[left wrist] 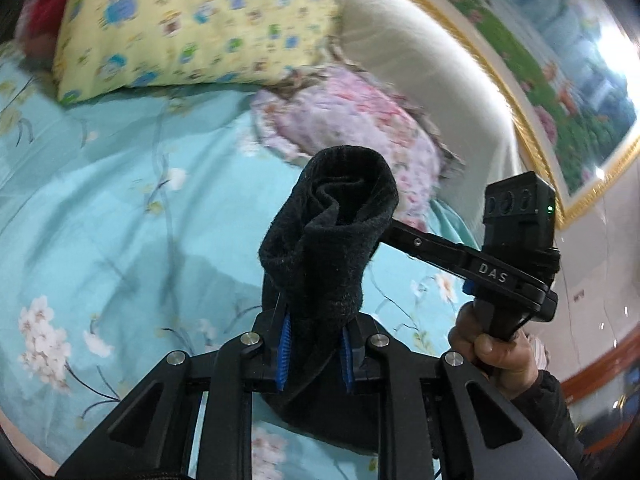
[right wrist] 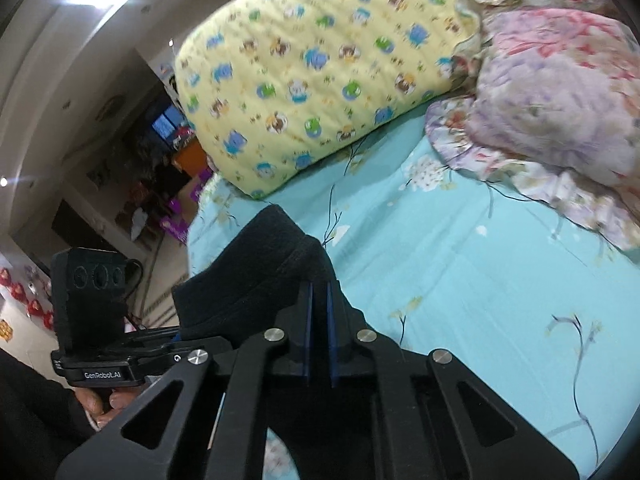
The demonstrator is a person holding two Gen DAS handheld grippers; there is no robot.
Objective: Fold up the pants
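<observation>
"DAS" on right claw (left wrist: 384,232) arm, "GenRobot.AI" on left claw (right wrist: 176,338) body — white lettering

The pants (left wrist: 332,240) are plain black. The bed sheet (left wrist: 120,200) beneath is turquoise with white blossoms. Beyond the pants, a pillow (left wrist: 192,28) is yellow with blue and green cartoon figures; beside it, a pink-lilac floral pillow (left wrist: 360,120).

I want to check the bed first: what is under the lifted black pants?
Under the black pants, held by the left claw, lies the turquoise flowered sheet. The part directly below is hidden by the fabric and claws.
</observation>
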